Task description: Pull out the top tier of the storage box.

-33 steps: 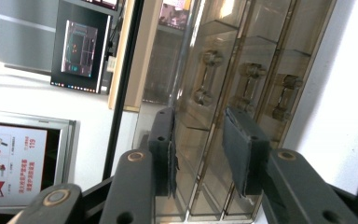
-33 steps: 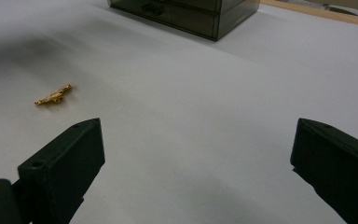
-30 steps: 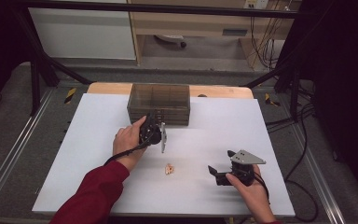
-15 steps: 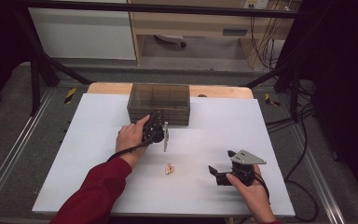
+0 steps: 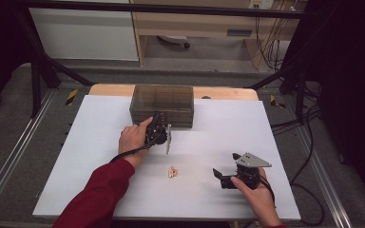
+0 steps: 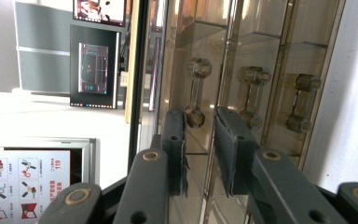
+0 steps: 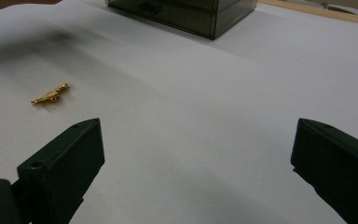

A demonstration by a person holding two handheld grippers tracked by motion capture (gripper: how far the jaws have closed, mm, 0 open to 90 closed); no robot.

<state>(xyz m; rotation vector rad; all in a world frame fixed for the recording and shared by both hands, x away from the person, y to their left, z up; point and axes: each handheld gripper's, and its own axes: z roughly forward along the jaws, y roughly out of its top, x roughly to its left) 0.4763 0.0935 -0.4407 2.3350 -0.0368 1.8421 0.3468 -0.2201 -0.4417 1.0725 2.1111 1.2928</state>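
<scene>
The drawer box (image 5: 162,105) stands at the far middle of the white bench (image 5: 76,156). My left tool (image 6: 200,140) has just been narrowing its jaws at a drawer handle (image 6: 195,93), not yet clamped. My right tool (image 7: 196,163) rests wide open near the gold clip (image 7: 50,94).

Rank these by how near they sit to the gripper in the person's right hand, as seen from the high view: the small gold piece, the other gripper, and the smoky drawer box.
1. Small gold piece, just to its left.
2. Left gripper, farther up-left.
3. Drawer box, at the table's far edge.
</scene>
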